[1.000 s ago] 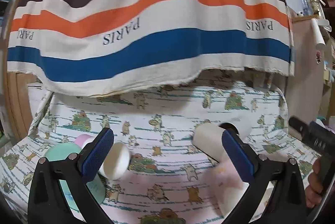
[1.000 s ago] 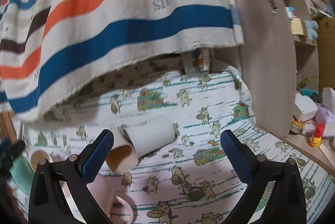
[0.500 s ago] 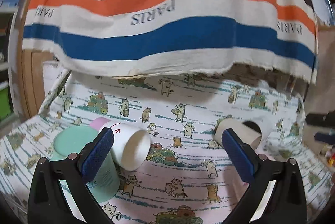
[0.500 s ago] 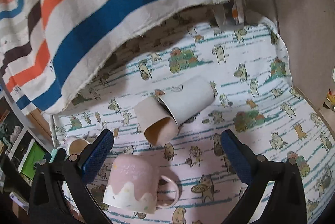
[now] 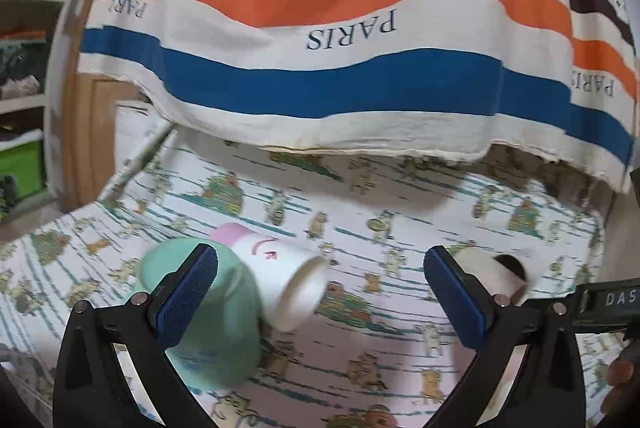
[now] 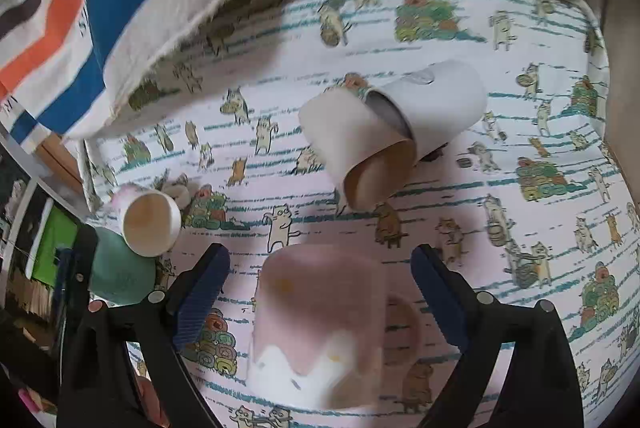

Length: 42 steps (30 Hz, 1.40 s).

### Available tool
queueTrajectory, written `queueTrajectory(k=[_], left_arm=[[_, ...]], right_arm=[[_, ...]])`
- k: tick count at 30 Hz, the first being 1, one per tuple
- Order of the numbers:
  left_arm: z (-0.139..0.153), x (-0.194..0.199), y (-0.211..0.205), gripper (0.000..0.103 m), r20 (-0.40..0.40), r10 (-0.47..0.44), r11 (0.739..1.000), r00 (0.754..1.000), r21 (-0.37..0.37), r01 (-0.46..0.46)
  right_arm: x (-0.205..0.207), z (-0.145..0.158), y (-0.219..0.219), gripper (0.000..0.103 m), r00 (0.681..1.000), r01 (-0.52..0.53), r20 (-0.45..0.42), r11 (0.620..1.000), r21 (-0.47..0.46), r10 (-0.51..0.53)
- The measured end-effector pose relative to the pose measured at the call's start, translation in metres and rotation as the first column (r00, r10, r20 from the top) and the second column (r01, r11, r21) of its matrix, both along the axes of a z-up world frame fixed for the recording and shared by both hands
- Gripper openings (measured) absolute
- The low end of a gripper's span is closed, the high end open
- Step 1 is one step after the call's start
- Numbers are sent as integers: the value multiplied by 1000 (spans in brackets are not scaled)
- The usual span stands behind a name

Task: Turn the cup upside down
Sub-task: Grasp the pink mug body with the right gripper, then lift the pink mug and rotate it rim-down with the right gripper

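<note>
A pink and white mug (image 6: 320,328) stands bottom up on the cat-print cloth (image 6: 520,147), its handle to the right. My right gripper (image 6: 320,292) is open, with the mug between its fingers. A white and pink cup (image 5: 280,280) lies on its side against a mint green cup (image 5: 212,316) that stands bottom up. My left gripper (image 5: 320,300) is open and empty, just before these two. They also show in the right wrist view, the white cup (image 6: 150,224) and the green cup (image 6: 120,272).
Two beige paper cups (image 6: 384,131) lie on their sides, nested, at mid table; they show in the left wrist view (image 5: 492,276). A striped PARIS cloth (image 5: 340,47) hangs over the back. A wooden panel (image 6: 624,67) stands at the right.
My right gripper has moved down and forward, so the pink mug now sits between its fingers. My left gripper has moved closer to the white and green cups.
</note>
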<state>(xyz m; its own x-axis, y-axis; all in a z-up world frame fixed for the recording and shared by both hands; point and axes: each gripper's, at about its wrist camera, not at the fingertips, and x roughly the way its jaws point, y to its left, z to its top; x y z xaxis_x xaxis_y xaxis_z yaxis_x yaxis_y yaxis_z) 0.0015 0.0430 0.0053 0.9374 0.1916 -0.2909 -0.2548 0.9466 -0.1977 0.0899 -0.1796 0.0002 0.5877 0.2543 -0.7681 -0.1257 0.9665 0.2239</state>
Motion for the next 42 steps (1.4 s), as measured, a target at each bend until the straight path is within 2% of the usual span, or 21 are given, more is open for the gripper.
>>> queueTrajectory(k=[4, 6, 13, 21, 27, 33, 36, 42], left_arm=[[-2, 4, 8, 103, -35, -1, 999, 999, -46, -1], [-2, 4, 13, 103, -35, 10, 998, 999, -68, -12], [-2, 5, 14, 103, -43, 14, 997, 999, -76, -17], [-4, 9, 10, 103, -72, 2, 998, 997, -65, -6], [-3, 6, 9, 103, -56, 16, 998, 998, -52, -19], [-1, 3, 5, 103, -37, 3, 999, 999, -37, -4], [0, 2, 2, 103, -28, 5, 1000, 1000, -17, -5], [1, 1, -1, 103, -16, 1, 1000, 1000, 2, -1]], right_arm=[[16, -15, 18, 89, 995, -23, -94, 999, -42, 19], [21, -18, 21, 87, 994, -25, -105, 998, -54, 19], [36, -34, 29, 87, 980, -33, -198, 993, -116, 9], [34, -35, 37, 86, 974, -86, -220, 980, -180, 45], [25, -26, 40, 86, 985, -90, -166, 970, -224, 53], [1, 7, 31, 86, 994, -105, -45, 982, -157, 99], [-5, 12, 27, 86, 995, -101, -16, 982, -158, 100], [-12, 10, 26, 86, 994, -87, 44, 971, -223, 99]])
